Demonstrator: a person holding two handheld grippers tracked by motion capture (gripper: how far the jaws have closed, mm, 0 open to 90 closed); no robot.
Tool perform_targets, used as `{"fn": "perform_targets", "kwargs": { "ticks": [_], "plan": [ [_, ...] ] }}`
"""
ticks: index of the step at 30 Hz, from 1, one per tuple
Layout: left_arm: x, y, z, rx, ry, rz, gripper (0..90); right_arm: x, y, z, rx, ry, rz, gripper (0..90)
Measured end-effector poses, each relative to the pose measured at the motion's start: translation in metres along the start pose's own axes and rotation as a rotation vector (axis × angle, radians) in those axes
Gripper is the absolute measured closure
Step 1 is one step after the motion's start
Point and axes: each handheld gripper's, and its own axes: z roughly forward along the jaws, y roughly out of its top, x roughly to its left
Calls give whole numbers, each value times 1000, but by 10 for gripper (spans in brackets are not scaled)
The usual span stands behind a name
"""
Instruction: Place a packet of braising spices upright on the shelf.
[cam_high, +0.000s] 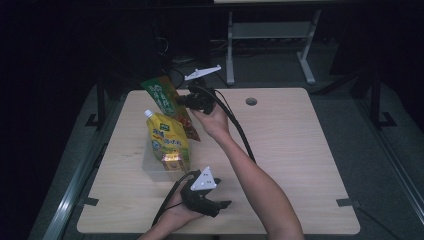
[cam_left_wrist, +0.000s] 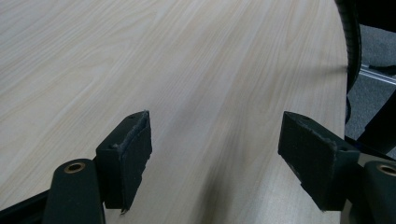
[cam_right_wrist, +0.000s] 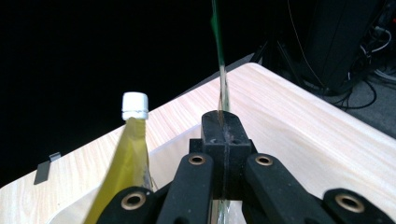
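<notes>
A flat green and red snack packet (cam_high: 169, 102) hangs tilted above the back left of the wooden table (cam_high: 290, 150), with my right gripper (cam_high: 182, 102) shut on its edge. In the right gripper view the packet (cam_right_wrist: 222, 79) stands edge-on, rising from the closed gripper (cam_right_wrist: 223, 135). Below it a yellow pouch (cam_high: 167, 137) with a white cap (cam_right_wrist: 135, 106) stands in a clear plastic bin (cam_high: 155, 170), beside a small orange box (cam_high: 172, 161). My left gripper (cam_high: 224, 205) rests near the front edge, open, with only bare tabletop in the gap of this gripper (cam_left_wrist: 215, 149).
A round cable hole (cam_high: 251, 101) sits in the table's back middle. White desk legs (cam_high: 305, 55) stand on the floor behind. Black clips (cam_high: 347, 202) mark the table's edges. The right gripper's cable (cam_high: 240, 130) runs along the forearm.
</notes>
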Motion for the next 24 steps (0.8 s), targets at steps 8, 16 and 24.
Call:
{"fn": "perform_targets", "kwargs": {
  "ticks": [8, 16, 24],
  "plan": [
    [1, 0, -1, -6, 5, -7, 254, -7, -11, 6, -6, 2, 20, 900],
    [1, -1, -2, -8, 9, -9, 253, -8, -14, 5, 6, 3, 5, 896],
    [3, -1, -3, -8, 13, -6, 253, -10, -14, 6, 35, 11, -6, 843]
  ]
}}
